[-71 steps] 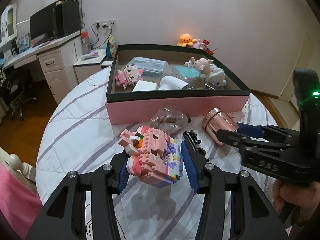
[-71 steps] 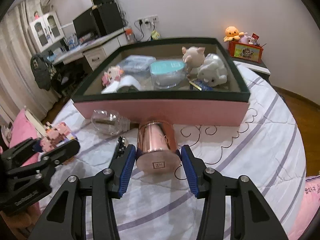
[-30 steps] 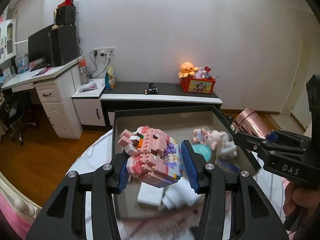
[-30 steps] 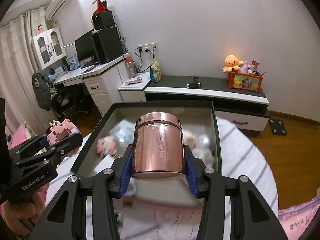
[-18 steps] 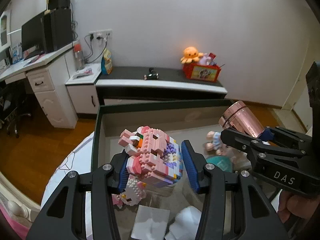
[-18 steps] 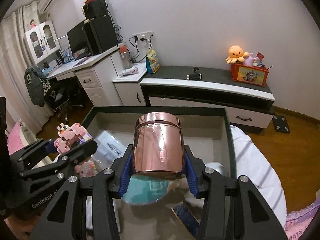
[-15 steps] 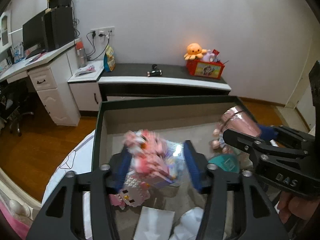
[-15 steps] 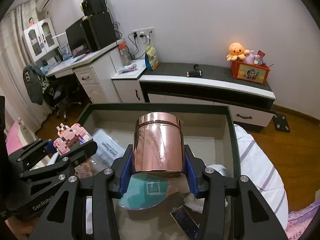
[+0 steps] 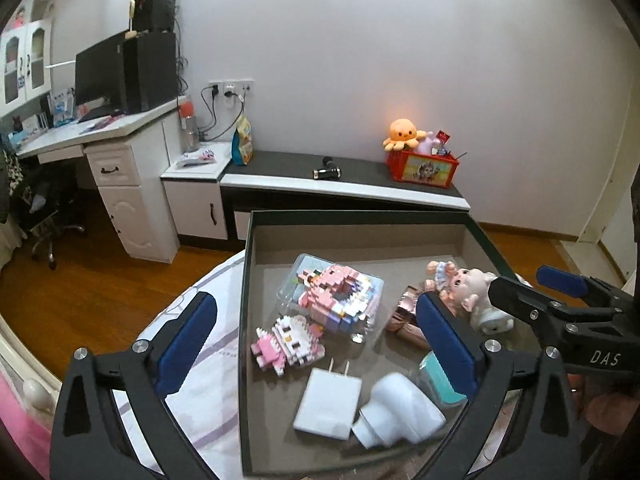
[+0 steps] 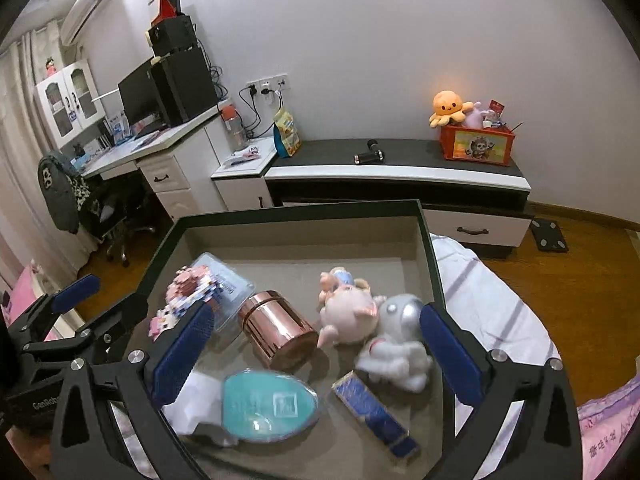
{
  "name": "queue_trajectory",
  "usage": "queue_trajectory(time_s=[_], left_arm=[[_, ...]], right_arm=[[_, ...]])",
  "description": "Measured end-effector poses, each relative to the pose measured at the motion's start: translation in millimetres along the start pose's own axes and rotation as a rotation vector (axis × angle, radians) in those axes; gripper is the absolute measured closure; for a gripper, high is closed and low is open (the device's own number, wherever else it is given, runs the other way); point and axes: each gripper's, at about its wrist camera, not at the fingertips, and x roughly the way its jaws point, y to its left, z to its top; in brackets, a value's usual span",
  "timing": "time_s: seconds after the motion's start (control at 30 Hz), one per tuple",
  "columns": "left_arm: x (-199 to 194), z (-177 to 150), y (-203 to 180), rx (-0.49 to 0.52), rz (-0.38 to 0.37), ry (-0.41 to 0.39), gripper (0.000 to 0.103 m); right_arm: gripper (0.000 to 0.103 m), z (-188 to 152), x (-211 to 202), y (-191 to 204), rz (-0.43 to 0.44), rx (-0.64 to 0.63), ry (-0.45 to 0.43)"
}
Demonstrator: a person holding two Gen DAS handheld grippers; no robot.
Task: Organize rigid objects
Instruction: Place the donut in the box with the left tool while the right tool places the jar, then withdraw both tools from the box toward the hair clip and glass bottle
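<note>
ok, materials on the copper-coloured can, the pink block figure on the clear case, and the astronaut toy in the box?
Copper-coloured can: looks like polished metal or metallised plating, given its mirror-like rose-gold reflections.
Pink block figure: small plastic bricks, judging by the studded, stepped surface; glossy.
Clear case under it: transparent hard plastic.
Astronaut toy: matte white body with a silvery visor; plastic or vinyl, blur leaves it open.

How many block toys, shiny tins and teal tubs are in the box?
block toys: 2
copper tin: 1
teal tub: 1
total: 4
</note>
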Motion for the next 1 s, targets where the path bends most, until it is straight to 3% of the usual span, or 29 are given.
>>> queue_trajectory(time_s=[0.47,1.0], left_arm=[[-77,-25,-6,-0.001,0.021,-0.062,0.001],[-169,-61,-17,0.020,0.023,-0.152,0.000]], right_arm=[[0.000,-31,-80,20,-0.022,0.005,-0.117],[0.000,-89,-162,27,-0.077,0.023,-0.218]])
